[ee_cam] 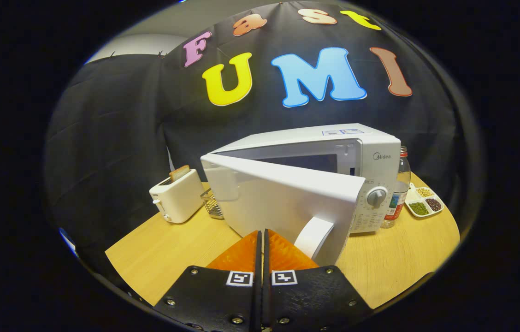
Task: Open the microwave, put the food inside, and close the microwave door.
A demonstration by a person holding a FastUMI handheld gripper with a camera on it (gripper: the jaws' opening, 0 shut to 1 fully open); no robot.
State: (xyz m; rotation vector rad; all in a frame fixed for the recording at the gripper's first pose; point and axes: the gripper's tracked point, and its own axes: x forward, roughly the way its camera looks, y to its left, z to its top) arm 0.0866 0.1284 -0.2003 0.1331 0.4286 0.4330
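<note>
A white microwave stands on the wooden table just ahead of my fingers. Its door is swung partly open, hinged on the left, with its free edge and curved white handle coming toward me. My gripper is shut with nothing between its fingers, and its tips sit right at the outer face of the door, just left of the handle. The inside of the oven is hidden behind the door.
A white toaster with a slice of bread stands left of the microwave, with a small wire basket beside it. To the right are a plastic bottle and a white divided dish of beans.
</note>
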